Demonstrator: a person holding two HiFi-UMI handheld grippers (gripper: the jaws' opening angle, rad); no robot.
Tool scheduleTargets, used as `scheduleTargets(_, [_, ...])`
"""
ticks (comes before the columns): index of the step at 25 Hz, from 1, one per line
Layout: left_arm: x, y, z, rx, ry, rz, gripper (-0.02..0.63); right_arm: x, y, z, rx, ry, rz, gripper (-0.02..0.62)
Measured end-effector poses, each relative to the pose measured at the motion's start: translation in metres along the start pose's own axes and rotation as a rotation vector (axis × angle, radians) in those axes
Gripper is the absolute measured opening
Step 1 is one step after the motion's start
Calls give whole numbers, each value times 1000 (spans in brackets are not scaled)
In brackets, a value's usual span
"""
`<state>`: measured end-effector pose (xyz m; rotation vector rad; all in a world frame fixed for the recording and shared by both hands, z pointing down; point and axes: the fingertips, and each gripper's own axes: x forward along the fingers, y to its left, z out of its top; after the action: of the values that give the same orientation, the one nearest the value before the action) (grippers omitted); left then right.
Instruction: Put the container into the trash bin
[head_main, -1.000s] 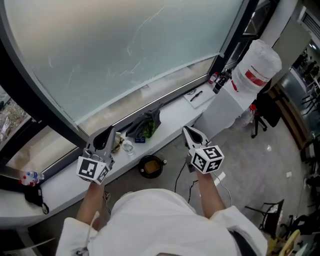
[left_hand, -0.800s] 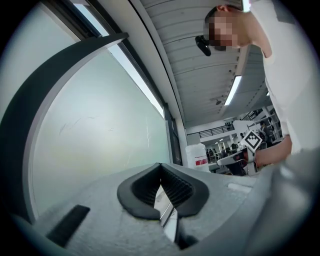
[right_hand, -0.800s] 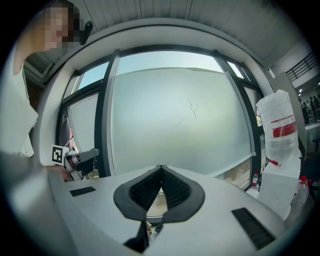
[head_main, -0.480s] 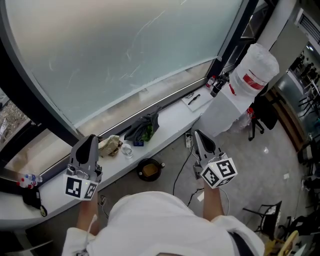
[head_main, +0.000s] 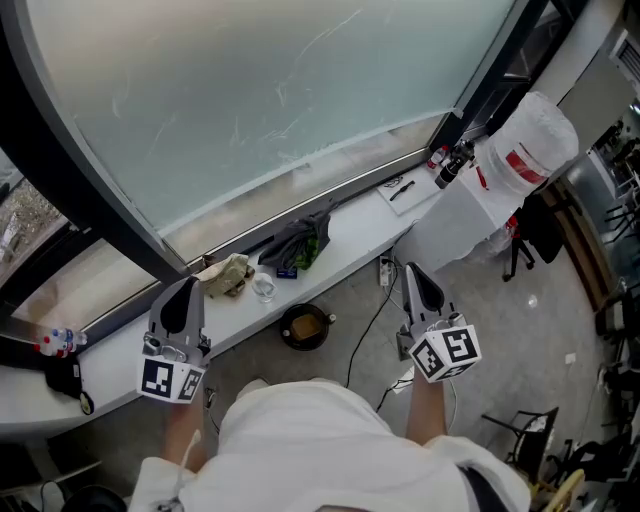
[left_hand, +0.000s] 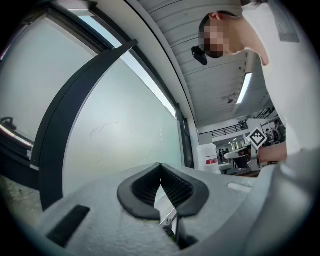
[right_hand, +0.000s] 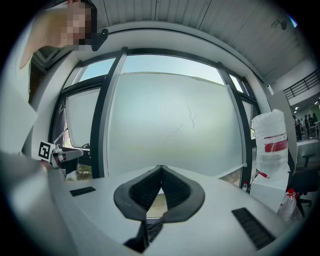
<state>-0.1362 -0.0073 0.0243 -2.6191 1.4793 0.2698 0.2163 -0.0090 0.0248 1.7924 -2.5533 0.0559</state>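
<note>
Seen from the head view, a person in a white top holds a hand-held gripper in each hand in front of a long white window ledge (head_main: 355, 238) under a frosted pane (head_main: 250, 90). The left hand-held gripper (head_main: 183, 295) sits at lower left of the frame and the right hand-held gripper (head_main: 415, 275) at lower right. Both have their jaws pressed together with nothing between them, as the left gripper view (left_hand: 160, 167) and the right gripper view (right_hand: 161, 170) each show.

The small clear container (head_main: 263, 288) stands on the ledge near mid-frame, just right of a crumpled beige wad (head_main: 228, 272) and down-left of a dark bag with green showing (head_main: 300, 243). Neither gripper touches it.

The round dark trash bin (head_main: 305, 327) sits on the grey floor just below the ledge, between the two grippers in the picture, with something brownish inside. A dark cable (head_main: 365, 335) trails over the floor to its right. A white wrapped bundle with a red label (head_main: 525, 150) stands at upper right.
</note>
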Motion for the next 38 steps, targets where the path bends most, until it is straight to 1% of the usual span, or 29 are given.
scheduleTargets(4, [-6, 4, 0, -22, -6, -1, 17, 4, 13, -2, -15, 5, 6, 2])
scheduleTargets(20, [-32, 17, 8, -25, -5, -42, 17, 4, 68, -6, 1, -9, 27, 2])
scheduleTargets(25, [-45, 22, 10, -27, -7, -48, 15, 2, 85, -11, -26, 16, 24, 2])
scheduleTargets(32, [-64, 32, 15, -25, -14, -49, 15, 2, 108, -6, -34, -3, 32, 2])
scheduleTargets(38, [-77, 41, 13, -33, -23, -55, 17, 3, 127, -9, -44, 2, 32, 2])
